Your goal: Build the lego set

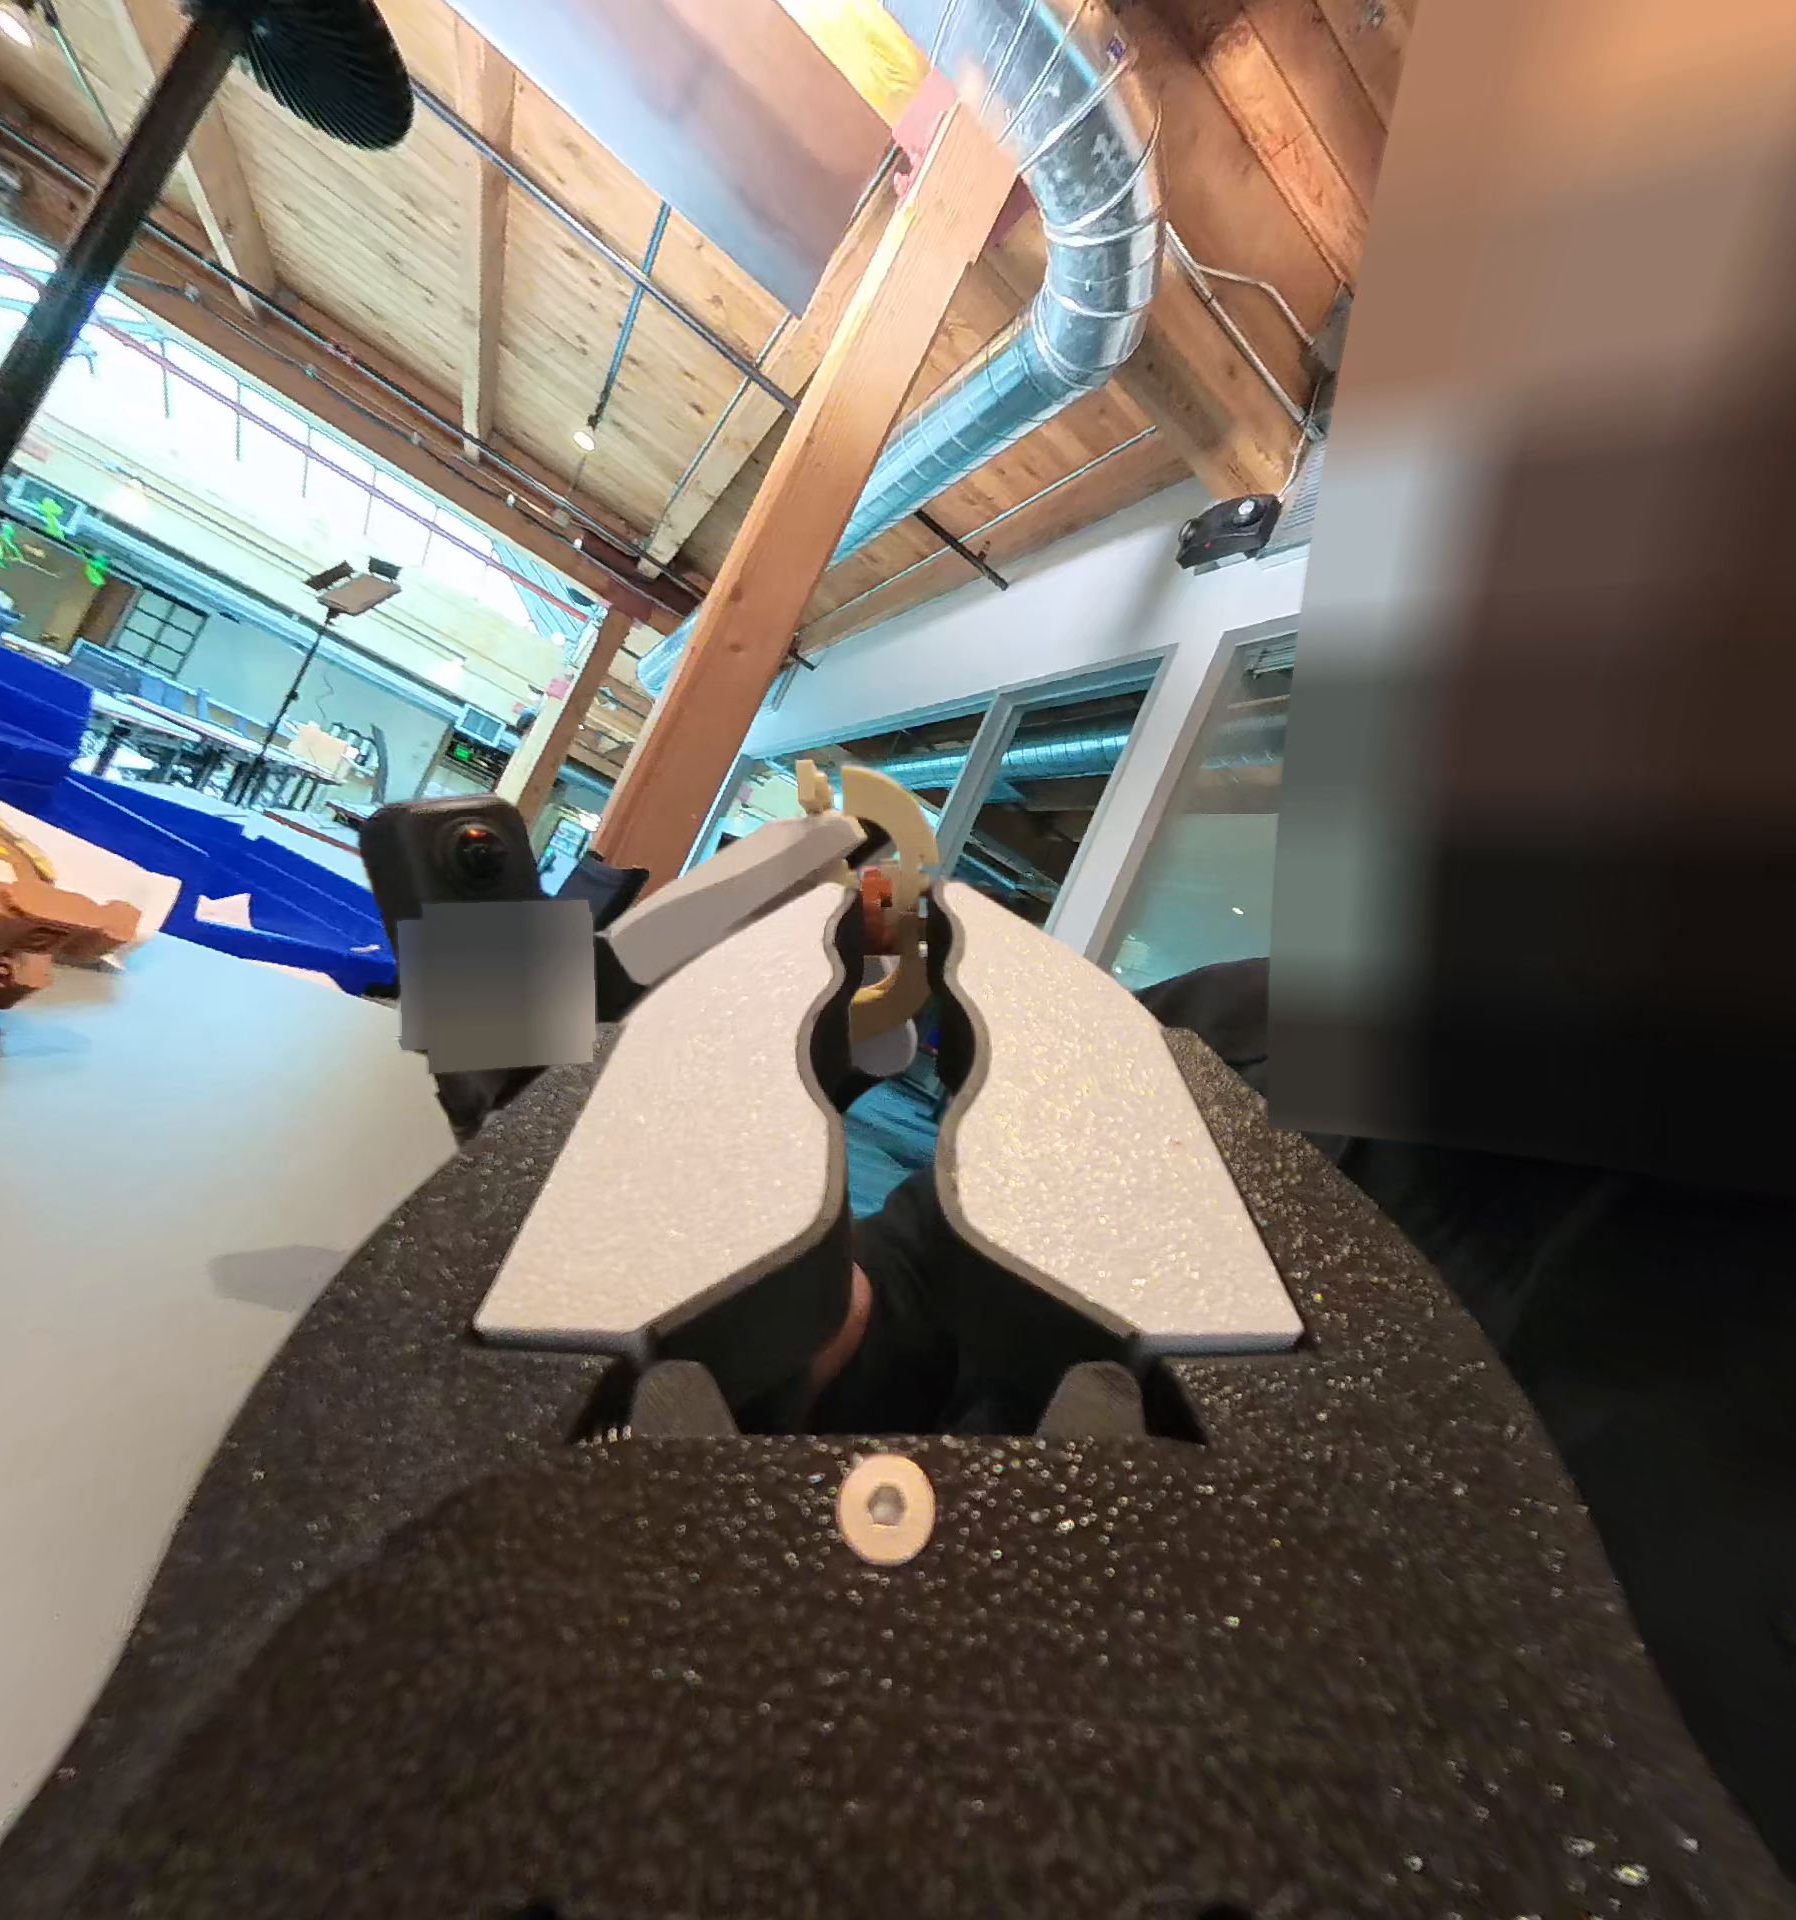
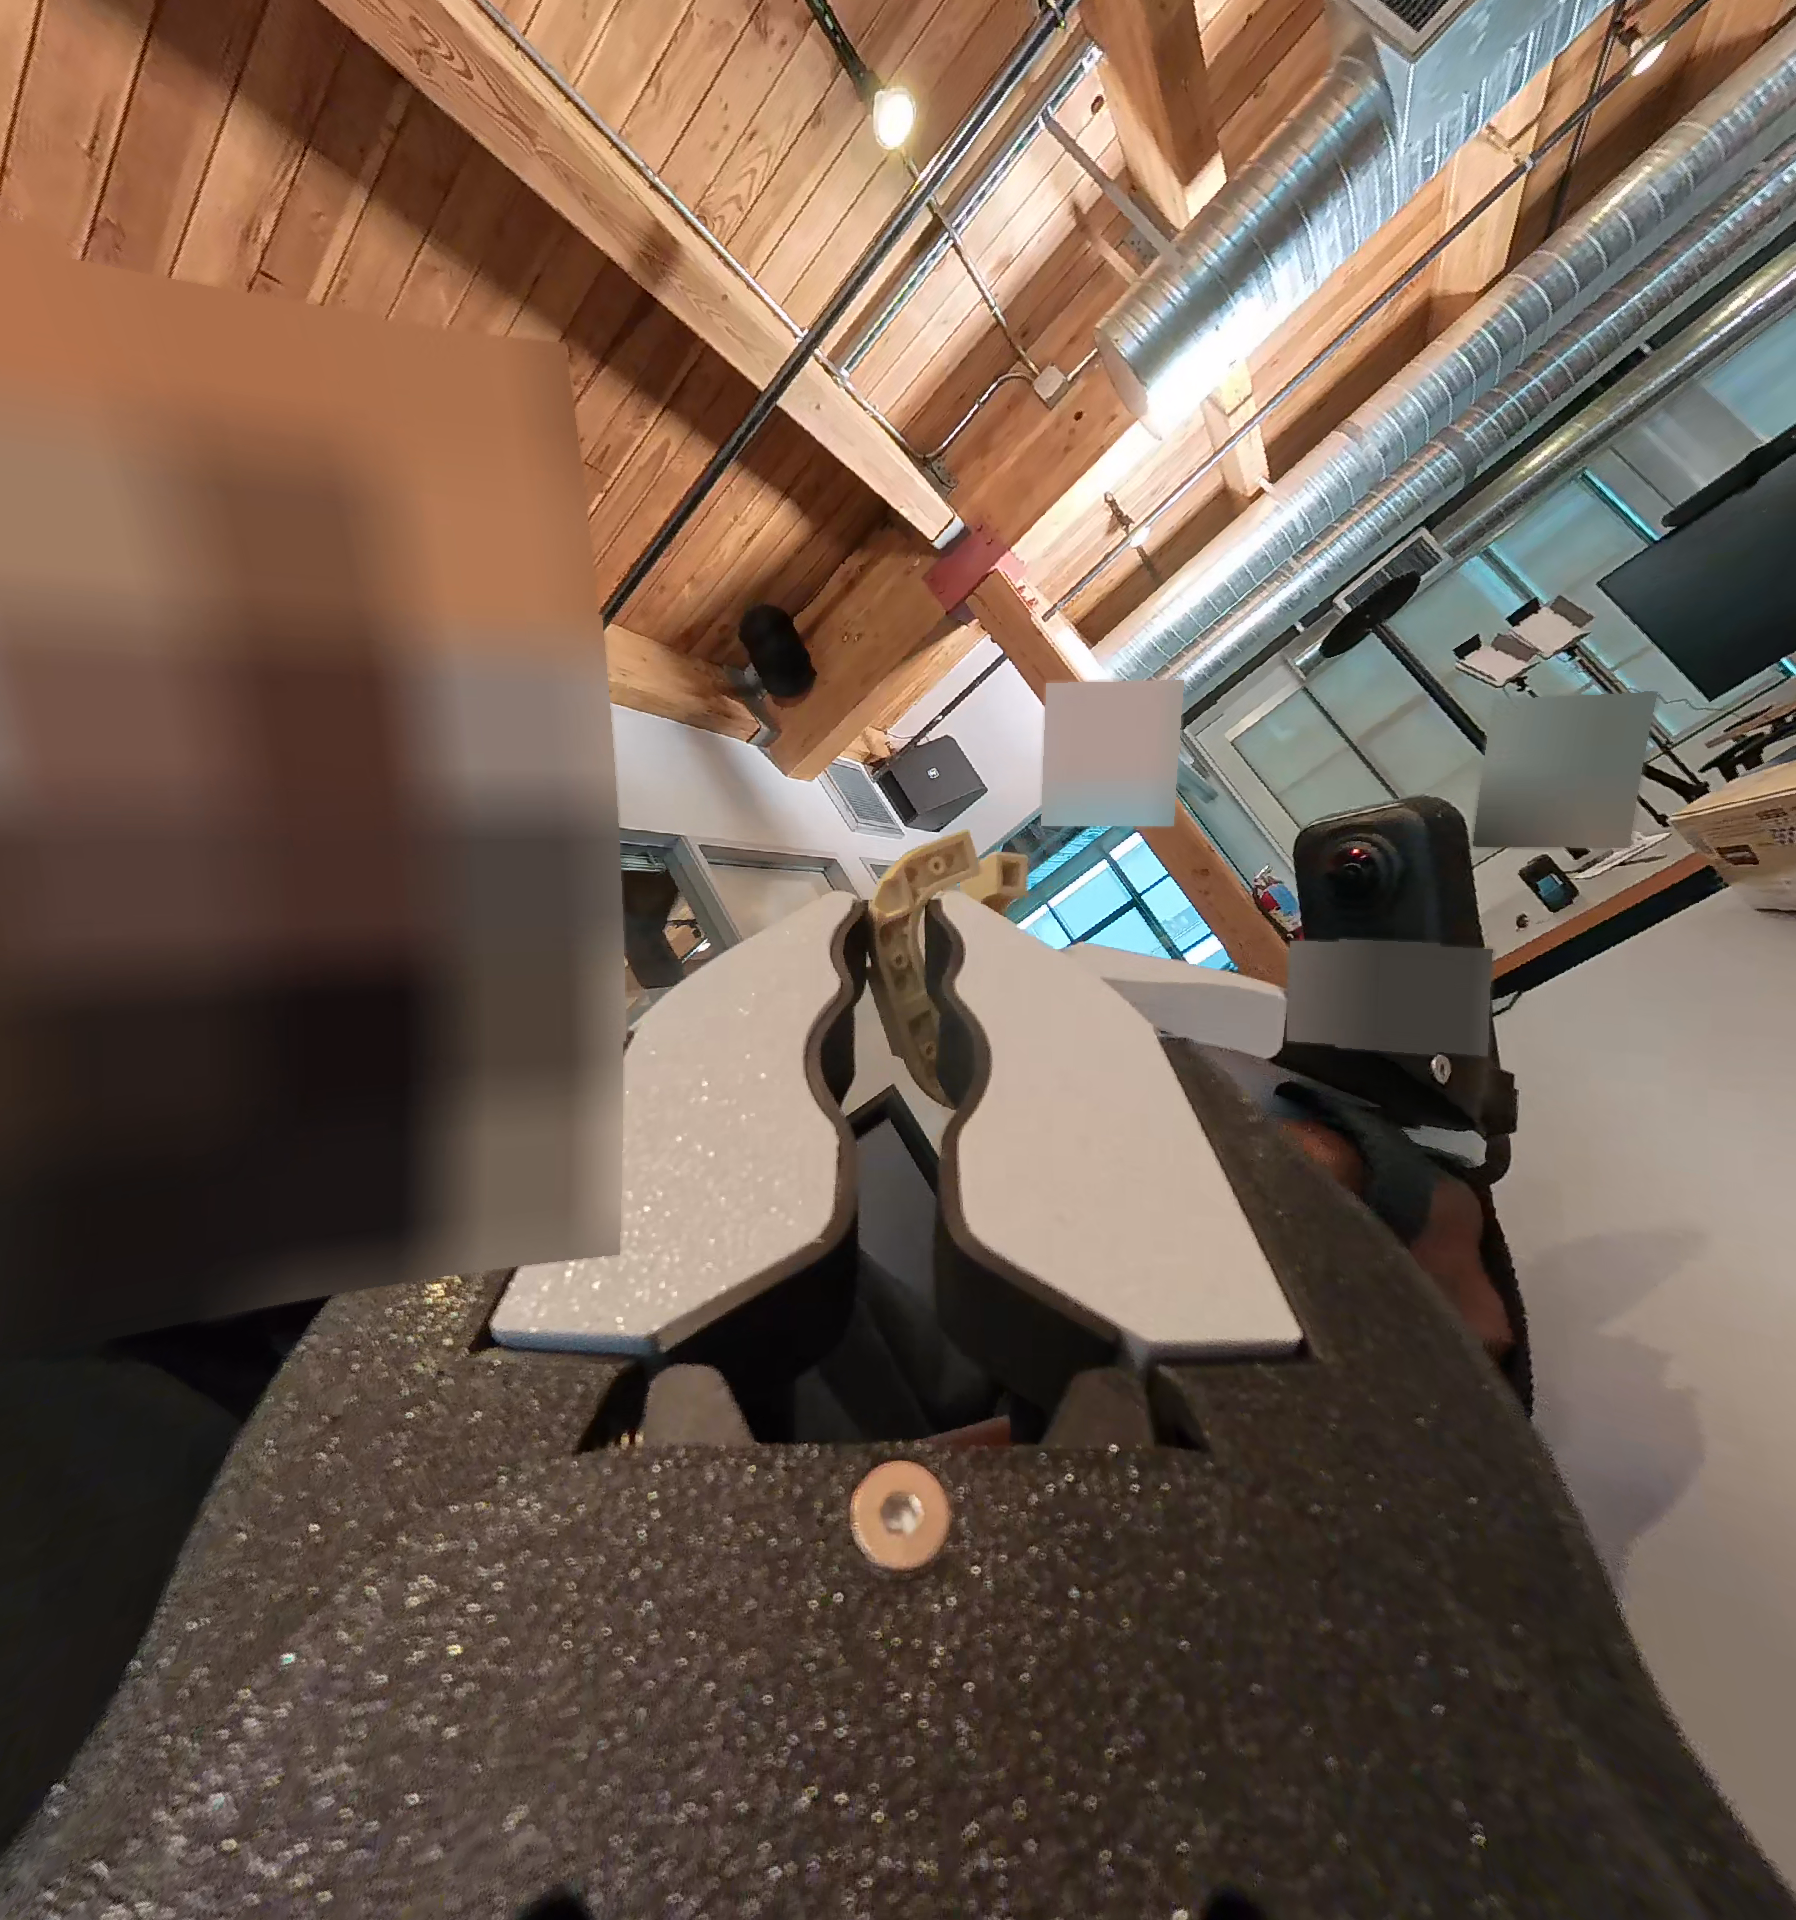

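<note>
Left claw: the left claw (image 1: pixel 899 904) is nearly closed, its tips nipping a curved tan plastic piece (image 1: pixel 889 831) with a small rust-coloured bit (image 1: pixel 878 904) on it; the piece arcs up above the tips and down between the fingers.
Right claw: the right claw (image 2: pixel 899 914) is likewise almost closed, both fingers pressed on a curved tan strip (image 2: pixel 904 977) with small holes; its upper end hooks out past the tips.
Meeting point: in the left view, the other claw's grey finger (image 1: pixel 738 883) comes in from the left and touches the tan piece right at the tips.
Position: both are held up, well above the pale desk (image 1: pixel 146 1143).
Doing it well: I'd judge both grips should stay firm and the wrists steady, since the parts are small and held only at the tips.
Further off: blue bins (image 1: pixel 250 883) and a brown model (image 1: pixel 11 935) lie far to the left claw's left.
</note>
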`<state>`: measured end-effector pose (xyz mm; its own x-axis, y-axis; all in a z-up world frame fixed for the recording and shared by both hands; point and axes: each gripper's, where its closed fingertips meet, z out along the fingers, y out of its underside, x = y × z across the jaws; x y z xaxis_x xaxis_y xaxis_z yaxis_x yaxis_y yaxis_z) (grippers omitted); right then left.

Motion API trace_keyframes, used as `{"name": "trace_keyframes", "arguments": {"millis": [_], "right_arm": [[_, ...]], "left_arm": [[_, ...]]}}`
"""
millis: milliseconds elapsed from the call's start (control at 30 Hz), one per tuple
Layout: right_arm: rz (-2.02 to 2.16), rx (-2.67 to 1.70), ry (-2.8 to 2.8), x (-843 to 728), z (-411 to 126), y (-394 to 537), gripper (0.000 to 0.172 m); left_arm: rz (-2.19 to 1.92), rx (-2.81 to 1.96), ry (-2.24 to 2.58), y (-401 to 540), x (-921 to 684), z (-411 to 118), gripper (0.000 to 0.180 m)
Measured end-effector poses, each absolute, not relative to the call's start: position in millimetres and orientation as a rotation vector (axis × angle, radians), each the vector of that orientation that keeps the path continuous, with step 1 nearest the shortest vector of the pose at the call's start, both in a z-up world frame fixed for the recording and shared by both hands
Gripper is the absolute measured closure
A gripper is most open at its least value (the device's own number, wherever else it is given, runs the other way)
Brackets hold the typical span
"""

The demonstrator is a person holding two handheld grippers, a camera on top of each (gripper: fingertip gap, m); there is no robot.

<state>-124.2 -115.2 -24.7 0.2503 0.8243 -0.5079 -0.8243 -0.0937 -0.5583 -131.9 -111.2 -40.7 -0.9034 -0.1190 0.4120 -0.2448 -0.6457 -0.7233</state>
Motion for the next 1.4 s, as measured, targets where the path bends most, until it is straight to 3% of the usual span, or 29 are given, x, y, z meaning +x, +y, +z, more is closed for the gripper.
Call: {"name": "trace_keyframes", "arguments": {"millis": [733,933,1100,1300,1400], "right_arm": [[1.351,-0.952,0.092,-113,-30,-108,0.162],[1.152,-1.236,0.136,-100,-49,-96,0.162],[0.997,-1.669,0.119,-106,-105,-82,0.162],[0.316,-2.190,-0.109,-69,-170,-83,0.162],[0.428,-2.207,-0.213,-85,-173,-80,0.162]], "left_arm": [[2.725,0.840,-1.380,-113,-118,-48,0.170],[2.702,1.045,-1.689,-100,-107,-61,0.170],[2.674,1.146,-1.713,-90,-102,-66,0.170],[2.676,1.293,-1.782,-63,-97,-72,0.170],[2.658,1.294,-1.811,-62,-97,-74,0.170]]}}
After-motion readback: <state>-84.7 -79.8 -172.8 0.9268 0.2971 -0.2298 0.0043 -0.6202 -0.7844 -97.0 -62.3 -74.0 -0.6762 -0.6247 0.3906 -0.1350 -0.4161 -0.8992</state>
